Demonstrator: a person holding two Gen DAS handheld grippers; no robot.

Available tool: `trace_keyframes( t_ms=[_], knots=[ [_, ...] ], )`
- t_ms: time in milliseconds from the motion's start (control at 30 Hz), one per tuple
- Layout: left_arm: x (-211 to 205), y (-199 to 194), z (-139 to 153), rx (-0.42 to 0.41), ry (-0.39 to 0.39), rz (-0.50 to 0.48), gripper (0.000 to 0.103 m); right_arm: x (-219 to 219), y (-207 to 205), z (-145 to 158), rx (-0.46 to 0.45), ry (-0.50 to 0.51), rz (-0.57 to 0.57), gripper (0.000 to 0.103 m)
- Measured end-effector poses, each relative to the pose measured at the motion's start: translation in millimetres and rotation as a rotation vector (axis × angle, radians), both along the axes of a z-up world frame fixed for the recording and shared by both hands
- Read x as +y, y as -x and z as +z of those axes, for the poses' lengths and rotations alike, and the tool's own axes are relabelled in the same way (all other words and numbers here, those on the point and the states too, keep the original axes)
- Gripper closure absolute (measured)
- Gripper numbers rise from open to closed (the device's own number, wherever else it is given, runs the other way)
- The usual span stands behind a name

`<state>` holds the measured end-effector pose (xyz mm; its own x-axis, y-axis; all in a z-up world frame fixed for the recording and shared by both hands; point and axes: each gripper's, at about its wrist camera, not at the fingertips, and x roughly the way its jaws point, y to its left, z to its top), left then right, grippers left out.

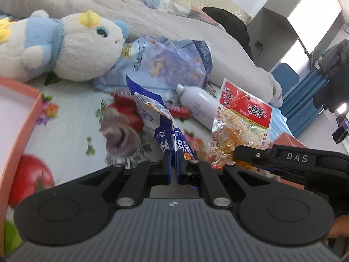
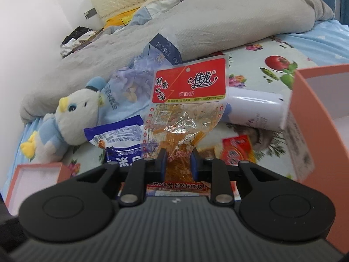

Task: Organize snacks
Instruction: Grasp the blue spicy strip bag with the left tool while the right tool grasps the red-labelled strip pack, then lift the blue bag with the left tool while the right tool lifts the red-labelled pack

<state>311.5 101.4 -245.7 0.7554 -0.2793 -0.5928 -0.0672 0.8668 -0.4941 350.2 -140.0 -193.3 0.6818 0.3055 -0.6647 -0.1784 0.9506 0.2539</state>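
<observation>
1. Left wrist view first: the left gripper has its jaws pinched tight on the blue-and-white snack packet, low in the centre of the frame. The packet's bottom edge is hidden between the pads and its print is too blurred to read.
2. At lower right of that view, the right gripper pokes in from the side. Only one black finger shows, the rest is cut off by the frame edge, and it overlaps the red-topped clear snack bag.
3. Right wrist view now: the right gripper sits low in the centre, jaws narrow and squeezing the clear bag's orange lower half. Its foot disappears behind the gripper body.
4. Another red packet lies right of the jaws, half covered and blurry.
5. A white bottle lies on its side, its base hidden behind the pink box at the right edge.
6. Count from this view: two pink boxes, the second at lower left and cropped; one plush toy; one bottle; one pale blue tissue pack partly behind the clear bag; three snack packets visible.
7. Everything rests on a flowered sheet, with a grey blanket bunched across the top.
</observation>
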Motion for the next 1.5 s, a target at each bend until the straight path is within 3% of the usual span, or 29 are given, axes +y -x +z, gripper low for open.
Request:
trace_keyframes(
  t_ms=[333,433,833,1067,1133,1200,1233,1267,1400,1500],
  knots=[
    [-4.2,68.7,-6.8,0.065,-0.003,-0.006,0.098,-23.5,51.5,-18.0,0.065,0.089,0.047,0.078],
    [-4.3,89.1,-6.6,0.088,-0.039,-0.017,0.098,-26.6,66.8,-22.8,0.084,0.106,0.068,0.078],
    [-0.8,156.7,-0.1,0.191,-0.066,0.011,0.098,-35.5,118.5,-36.8,0.219,0.082,0.161,0.077],
    [-5.9,172.7,5.1,0.244,-0.119,0.064,0.097,-37.6,128.7,-37.4,0.186,0.108,0.208,0.072],
    [-6.7,171.5,6.2,0.278,-0.121,0.087,0.089,-41.4,128.5,-36.6,0.187,0.107,0.191,0.067],
    [-6.2,169.1,4.9,0.316,-0.114,0.118,0.044,-44.3,128.9,-36.6,0.192,0.104,0.178,0.055],
    [-6.0,169.7,5.5,0.318,-0.111,0.139,0.035,-46.7,130.2,-35.7,0.188,0.092,0.18,0.047],
    [-4.8,171.3,7.3,0.31,-0.106,0.167,0.026,-49.0,131.8,-34.6,0.181,0.078,0.183,0.047],
    [-1.0,169.2,10.9,0.319,-0.079,0.212,0.017,-50.0,138.2,-31.6,0.163,0.068,0.198,0.036],
    [-0.3,160.1,13.4,0.32,-0.062,0.22,0.014,-44.9,142.5,-28.4,0.119,0.11,0.219,0.036]
  ],
)
